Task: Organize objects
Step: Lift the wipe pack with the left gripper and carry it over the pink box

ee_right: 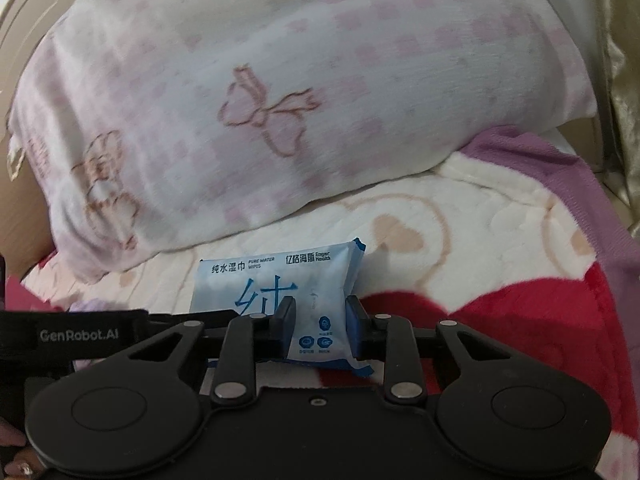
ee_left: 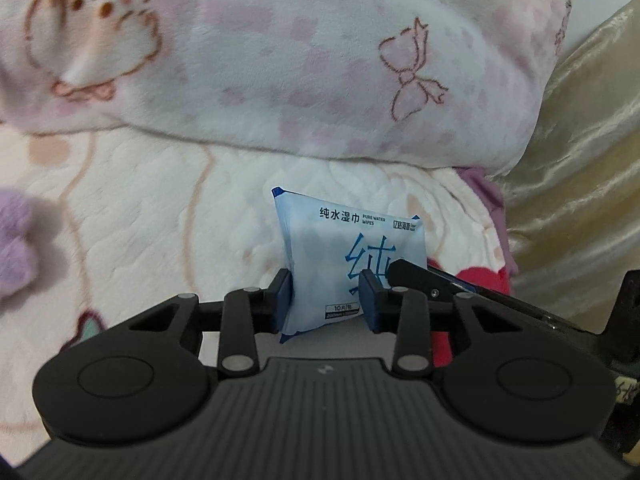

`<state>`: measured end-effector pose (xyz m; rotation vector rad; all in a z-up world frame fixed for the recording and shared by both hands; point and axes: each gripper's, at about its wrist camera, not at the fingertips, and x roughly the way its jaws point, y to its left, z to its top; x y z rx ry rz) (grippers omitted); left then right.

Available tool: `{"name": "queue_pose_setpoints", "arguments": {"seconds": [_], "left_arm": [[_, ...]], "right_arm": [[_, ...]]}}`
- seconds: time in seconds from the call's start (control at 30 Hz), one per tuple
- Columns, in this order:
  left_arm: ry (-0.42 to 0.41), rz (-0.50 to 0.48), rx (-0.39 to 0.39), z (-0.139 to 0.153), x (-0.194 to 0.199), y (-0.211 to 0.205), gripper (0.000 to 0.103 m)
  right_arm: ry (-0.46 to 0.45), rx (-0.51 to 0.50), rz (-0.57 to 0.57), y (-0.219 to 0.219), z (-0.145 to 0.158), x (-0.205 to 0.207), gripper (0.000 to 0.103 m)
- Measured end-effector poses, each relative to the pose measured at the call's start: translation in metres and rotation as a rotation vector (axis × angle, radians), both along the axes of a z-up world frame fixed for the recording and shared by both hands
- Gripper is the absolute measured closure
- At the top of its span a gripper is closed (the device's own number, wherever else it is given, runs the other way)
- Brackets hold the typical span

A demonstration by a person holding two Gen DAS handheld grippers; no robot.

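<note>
A light blue pack of wet wipes (ee_left: 320,240) with blue Chinese print is held over a bed. My left gripper (ee_left: 326,300) is shut on its left part, with the pack between the blue pads. My right gripper (ee_right: 318,320) is shut on the right part of the same pack (ee_right: 276,276). The right gripper's black finger shows in the left wrist view (ee_left: 416,276), against the pack's right side. The left gripper's black body shows in the right wrist view (ee_right: 80,334), at the left.
A big white and pink pillow (ee_left: 280,60) with bow prints lies just behind the pack; it also shows in the right wrist view (ee_right: 280,100). A cream blanket (ee_left: 160,220) with red and purple patches covers the bed. A gold satin cloth (ee_left: 580,180) hangs at the right.
</note>
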<state>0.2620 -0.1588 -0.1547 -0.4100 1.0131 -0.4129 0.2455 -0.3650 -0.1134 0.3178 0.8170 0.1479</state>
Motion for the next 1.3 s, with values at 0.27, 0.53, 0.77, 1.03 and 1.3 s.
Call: {"name": "queue_pose_setpoints", "arguments": {"seconds": [0.27,0.53,0.77,1.03,1.3], "left_arm": [[0.033,0.028,0.039,0.013,-0.031,0.022,0.068],[0.029,0.064,0.062,0.027,-0.06,0.047,0.068],[0.028,0.066,0.073,0.048,-0.086,0.067,0.067],[0.017,0.09,0.096,0.077,-0.123,0.087,0.065],[0.004,0.108,0.078,0.102,-0.164,0.118,0.064]], "right_arm": [[0.012,0.026,0.055,0.024,0.003,-0.023,0.069],[0.012,0.018,0.121,0.054,0.015,-0.046,0.067],[0.004,-0.011,0.175,0.08,0.037,-0.071,0.063],[0.021,0.016,0.236,0.098,0.061,-0.096,0.063],[0.034,0.05,0.351,0.119,0.085,-0.12,0.061]]}}
